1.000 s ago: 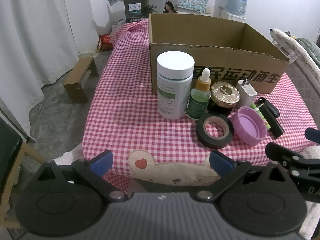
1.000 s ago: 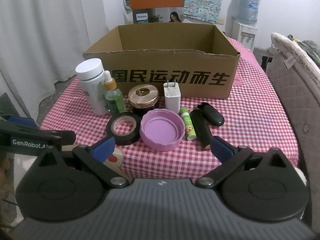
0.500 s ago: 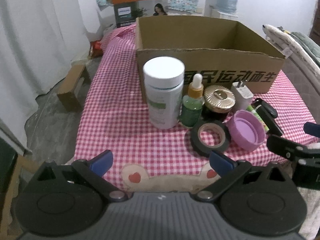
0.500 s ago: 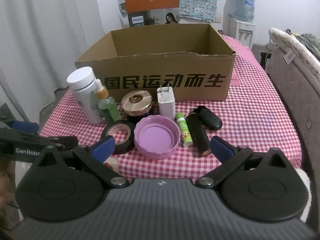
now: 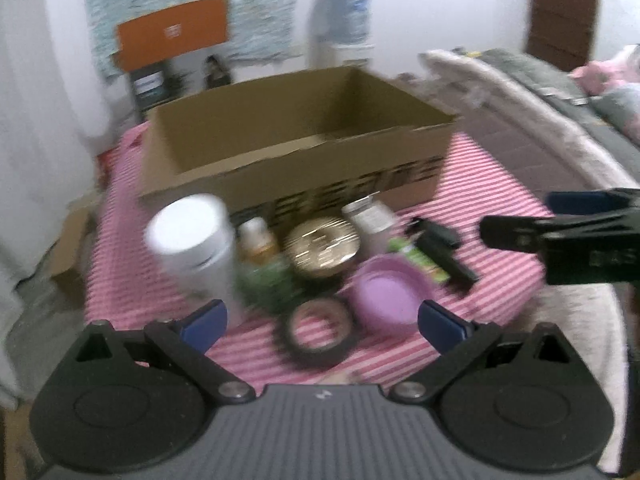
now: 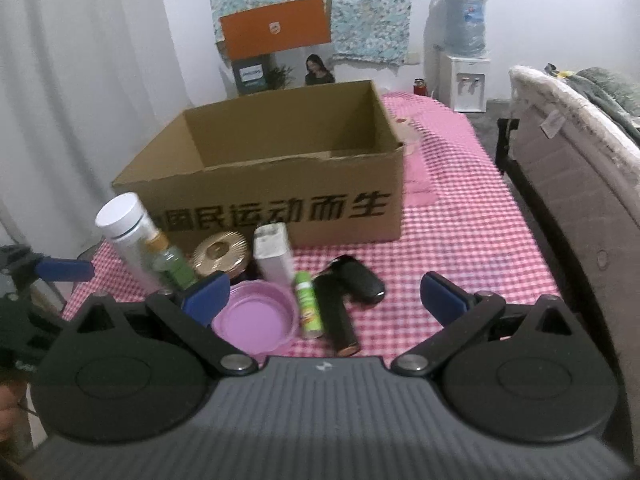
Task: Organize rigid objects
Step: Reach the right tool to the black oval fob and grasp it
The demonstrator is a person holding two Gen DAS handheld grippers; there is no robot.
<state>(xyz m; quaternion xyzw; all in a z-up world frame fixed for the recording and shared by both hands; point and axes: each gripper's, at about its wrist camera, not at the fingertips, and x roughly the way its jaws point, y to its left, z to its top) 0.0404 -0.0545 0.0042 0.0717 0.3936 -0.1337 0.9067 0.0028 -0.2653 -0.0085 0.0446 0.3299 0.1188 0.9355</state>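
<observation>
Pink-checked cloth covers the counter (image 6: 472, 236). Rigid objects cluster before an open cardboard box (image 6: 280, 184) printed 国民运动而生: white bottle (image 6: 124, 232), gold-lidded jar (image 6: 220, 256), white charger (image 6: 274, 252), purple lid (image 6: 256, 320), green tube (image 6: 308, 306). Left gripper (image 5: 320, 324) and right gripper (image 6: 324, 298) jaws stand wide apart, holding nothing.

Water dispenser (image 6: 466, 80), orange box (image 6: 276, 28), white curtain (image 6: 80, 80) behind.

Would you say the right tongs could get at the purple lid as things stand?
Probably yes: the right tongs are open and empty, and the purple lid lies at the near edge of the cluster with nothing in front of it.
</observation>
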